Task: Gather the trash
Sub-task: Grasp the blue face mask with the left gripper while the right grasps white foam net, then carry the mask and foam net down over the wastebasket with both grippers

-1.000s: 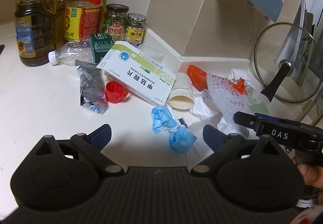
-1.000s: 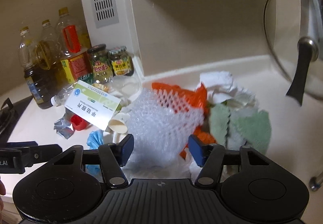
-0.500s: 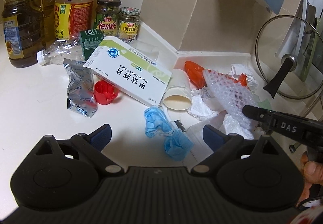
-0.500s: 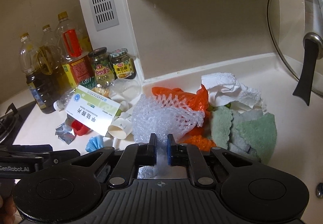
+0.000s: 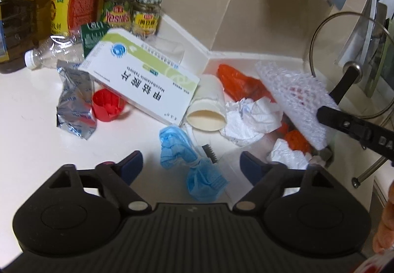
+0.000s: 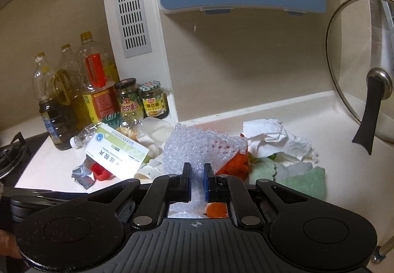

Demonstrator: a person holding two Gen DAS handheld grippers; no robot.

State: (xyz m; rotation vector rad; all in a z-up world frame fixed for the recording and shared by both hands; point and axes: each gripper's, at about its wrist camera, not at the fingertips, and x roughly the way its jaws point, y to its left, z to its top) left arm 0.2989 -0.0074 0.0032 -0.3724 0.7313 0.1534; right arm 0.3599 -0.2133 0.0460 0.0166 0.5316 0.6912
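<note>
We are gripping the white foam net [image 6: 194,147] in our right tongs [image 6: 197,183]: their blue pads are pinched close together on its lower edge, and the net is lifting up off the heap of rubbish at the back corner of the bench [image 5: 29,140]. In the left wrist view the same net [image 5: 295,100] is hanging from the tip of the right tongs [image 5: 322,114], above an orange plastic bag [image 5: 241,81] and crumpled white paper [image 5: 251,118].

Our left tongs [image 5: 190,164] are standing open, their jaws having just been closing a little, and nothing is pressed between the pads. A crumpled blue face mask [image 5: 187,162] is lying on the bench between and just ahead of the two fingers, not touching either pad.

Further off, a white and green medicine box [image 5: 142,78] is leaning on a red cap [image 5: 107,105], with a silver foil packet [image 5: 73,100] to the left and a tipped paper cup [image 5: 208,110] to the right. A clear plastic bottle [image 5: 51,51] is lying behind them, near the oil bottles [image 6: 69,100] and jars [image 6: 140,100]. Green cloths [image 6: 295,174] are sitting to the right of the heap.
</note>
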